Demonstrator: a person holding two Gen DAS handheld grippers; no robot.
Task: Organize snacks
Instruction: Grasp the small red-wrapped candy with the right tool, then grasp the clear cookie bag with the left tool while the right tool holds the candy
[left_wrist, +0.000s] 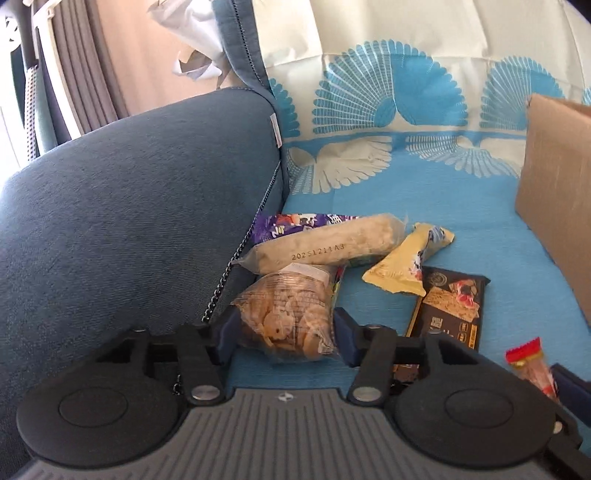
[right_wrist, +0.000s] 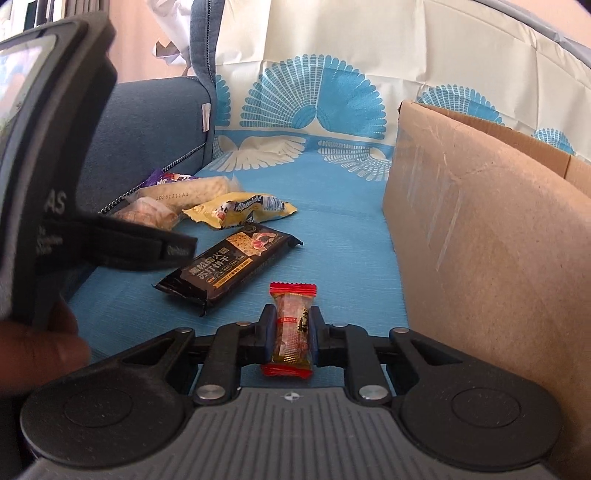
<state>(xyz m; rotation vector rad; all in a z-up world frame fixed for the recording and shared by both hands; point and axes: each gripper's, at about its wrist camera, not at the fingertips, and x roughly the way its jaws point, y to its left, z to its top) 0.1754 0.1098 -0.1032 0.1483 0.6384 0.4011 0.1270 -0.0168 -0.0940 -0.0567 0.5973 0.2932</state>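
My left gripper (left_wrist: 284, 334) has its jaws closed on a clear bag of round crackers (left_wrist: 286, 317); both blue pads press the sides of the bag. Just ahead of these jaws a long pale packet (left_wrist: 325, 240) lies across a purple packet (left_wrist: 295, 223). Ahead and to the right of the jaws I see a yellow packet (left_wrist: 402, 264), which lies partly over the top edge of a black biscuit packet (left_wrist: 450, 310). To the left of the jaws rises the blue sofa armrest (left_wrist: 129, 206).

My right gripper (right_wrist: 291, 328) holds a small red-ended candy (right_wrist: 291, 325) between its jaws, which are closed on its middle. The candy stands lengthwise along the fingers. Ahead and to the left of these jaws the black biscuit packet (right_wrist: 229, 269) lies on the blue patterned cloth (right_wrist: 343, 221). To the right of the jaws, close beside them, stands the cardboard box (right_wrist: 480, 229). I cannot see inside the box.
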